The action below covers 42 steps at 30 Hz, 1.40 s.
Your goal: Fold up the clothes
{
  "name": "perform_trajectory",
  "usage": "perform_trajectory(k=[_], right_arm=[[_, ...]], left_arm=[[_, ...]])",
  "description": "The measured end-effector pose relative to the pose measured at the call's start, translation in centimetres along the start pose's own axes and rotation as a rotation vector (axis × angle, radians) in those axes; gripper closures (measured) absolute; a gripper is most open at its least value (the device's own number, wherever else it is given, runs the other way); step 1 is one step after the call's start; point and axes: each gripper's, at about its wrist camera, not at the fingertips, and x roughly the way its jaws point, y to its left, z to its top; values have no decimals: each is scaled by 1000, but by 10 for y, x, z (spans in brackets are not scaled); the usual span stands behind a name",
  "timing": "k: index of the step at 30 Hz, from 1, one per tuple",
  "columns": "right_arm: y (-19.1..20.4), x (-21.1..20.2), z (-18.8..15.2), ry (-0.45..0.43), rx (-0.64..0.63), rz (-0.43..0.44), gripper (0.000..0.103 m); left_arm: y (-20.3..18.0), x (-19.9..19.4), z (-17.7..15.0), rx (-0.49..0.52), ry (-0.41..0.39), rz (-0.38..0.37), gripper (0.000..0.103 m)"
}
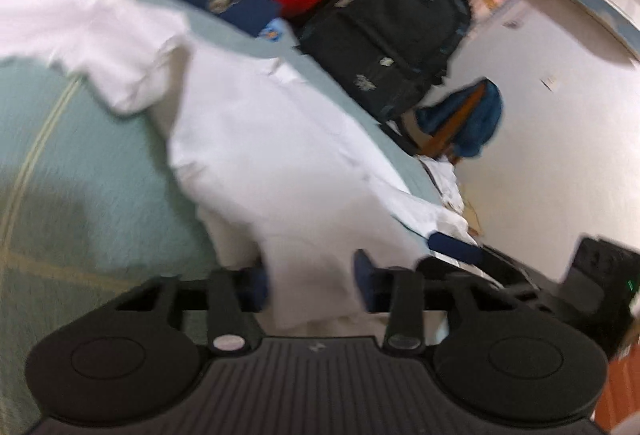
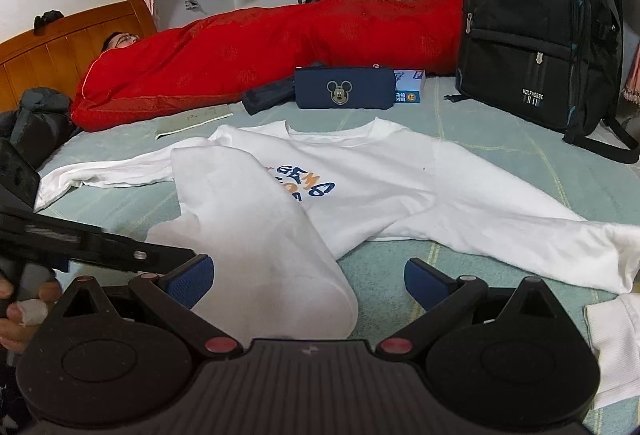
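Note:
A white long-sleeved shirt (image 2: 384, 191) with blue and orange lettering lies front up on the pale green bed sheet (image 2: 500, 155), both sleeves spread out. Its lower left part is folded over into a thick roll (image 2: 256, 235) that runs toward me. My right gripper (image 2: 308, 281) is open, with the end of that roll between its blue pads (image 2: 192, 281) and lying against the left one. In the blurred left wrist view my left gripper (image 1: 312, 289) is shut on a bunch of the white shirt (image 1: 280, 163). A hand (image 2: 20, 309) holds the left tool at the frame's left edge.
A person lies under a red quilt (image 2: 280, 51) along the far side of the bed. A navy mouse-print pouch (image 2: 344, 89), a blue box (image 2: 410, 87) and a black backpack (image 2: 536, 35) stand behind the shirt. Another white garment (image 2: 616, 347) lies near right.

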Motion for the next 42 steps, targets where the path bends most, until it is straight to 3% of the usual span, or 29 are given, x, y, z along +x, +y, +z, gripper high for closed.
perform_trajectory(k=[3, 16, 23, 31, 42], right_arm=[[-1, -2, -1, 1, 0, -12, 0], [6, -9, 0, -21, 15, 24, 0], [17, -5, -1, -8, 10, 37, 0], [35, -3, 5, 2, -17, 39, 0], [59, -3, 6, 21, -65, 40, 0]], left_arm=[[1, -10, 0, -5, -27, 2, 100], [-8, -84, -4, 183, -86, 264, 100], [19, -126, -12, 170, -107, 430, 100], [39, -165, -28, 153, -133, 533, 100], [52, -194, -32, 154, -160, 596, 100]])
